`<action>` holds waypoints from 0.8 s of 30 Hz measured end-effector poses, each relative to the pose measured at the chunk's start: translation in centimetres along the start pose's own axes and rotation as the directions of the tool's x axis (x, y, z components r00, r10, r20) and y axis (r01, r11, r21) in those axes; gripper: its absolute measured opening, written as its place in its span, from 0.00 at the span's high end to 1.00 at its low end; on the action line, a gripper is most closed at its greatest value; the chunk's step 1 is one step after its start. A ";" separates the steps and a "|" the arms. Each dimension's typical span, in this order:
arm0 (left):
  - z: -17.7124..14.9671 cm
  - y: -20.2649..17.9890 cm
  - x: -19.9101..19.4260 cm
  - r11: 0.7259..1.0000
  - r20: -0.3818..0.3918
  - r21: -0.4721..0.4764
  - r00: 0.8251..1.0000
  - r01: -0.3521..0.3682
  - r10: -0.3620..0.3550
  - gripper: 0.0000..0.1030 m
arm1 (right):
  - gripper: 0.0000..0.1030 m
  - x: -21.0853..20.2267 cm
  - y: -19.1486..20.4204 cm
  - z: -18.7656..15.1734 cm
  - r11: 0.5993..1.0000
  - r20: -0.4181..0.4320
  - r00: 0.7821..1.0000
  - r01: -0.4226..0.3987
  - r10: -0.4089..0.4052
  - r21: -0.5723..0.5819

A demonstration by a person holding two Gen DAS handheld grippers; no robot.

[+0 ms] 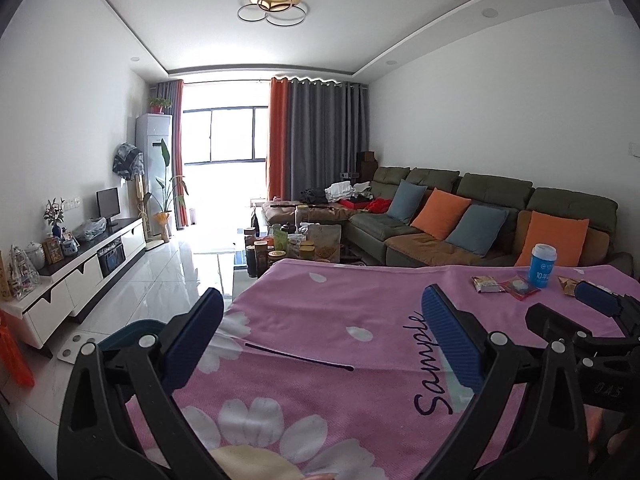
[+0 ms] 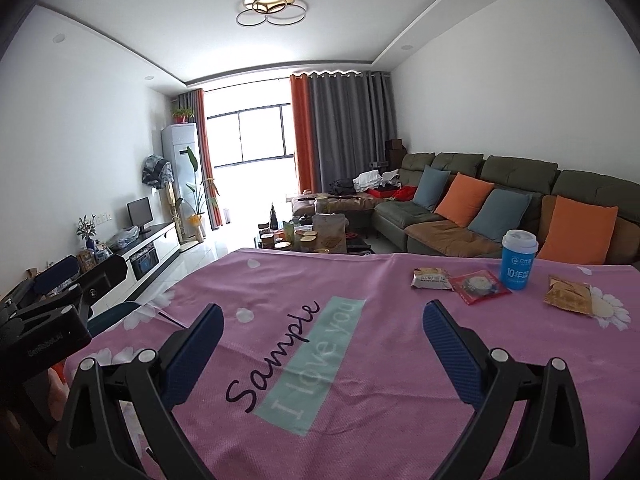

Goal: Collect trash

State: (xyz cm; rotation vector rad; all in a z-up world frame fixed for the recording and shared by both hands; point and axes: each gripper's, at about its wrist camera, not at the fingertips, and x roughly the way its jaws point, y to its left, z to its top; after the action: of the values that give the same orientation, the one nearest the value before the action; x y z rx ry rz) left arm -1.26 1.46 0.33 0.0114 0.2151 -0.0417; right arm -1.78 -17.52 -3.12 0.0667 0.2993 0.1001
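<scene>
Wrappers, beige (image 2: 432,279), red (image 2: 479,287) and crumpled gold (image 2: 568,294), flank a blue cup (image 2: 517,260); both hand-held grippers (image 1: 322,334) (image 2: 322,340) gape empty.

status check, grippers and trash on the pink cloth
Left gripper open, empty. Right gripper open, empty. Three snack wrappers and blue-white paper cup untouched on pink cloth. Nothing in the way.

The pink cloth (image 2: 320,360) is bare in the near and middle part, so there is lots of room. Far right, a blue cup (image 2: 517,260) stands between flat wrappers (image 2: 476,287), in the way.
</scene>
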 end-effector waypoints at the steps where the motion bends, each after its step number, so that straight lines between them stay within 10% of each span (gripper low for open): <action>1: -0.1 -0.2 0.0 1.000 0.001 0.004 1.000 0.002 -0.002 0.05 | 0.07 -0.1 -0.1 0.0 1.000 0.002 1.000 0.007 -0.007 -0.001; 24: -0.6 -1.2 -0.2 1.000 0.007 -0.008 1.000 0.001 -0.001 0.05 | 0.07 -1.9 -0.8 0.3 0.999 0.056 0.997 0.051 -0.051 0.003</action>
State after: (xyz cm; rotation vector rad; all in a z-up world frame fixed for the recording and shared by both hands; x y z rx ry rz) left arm -1.60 0.32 -0.21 0.0031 0.2085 -0.0423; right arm -3.43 -18.49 -2.38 0.0635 0.2447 0.0476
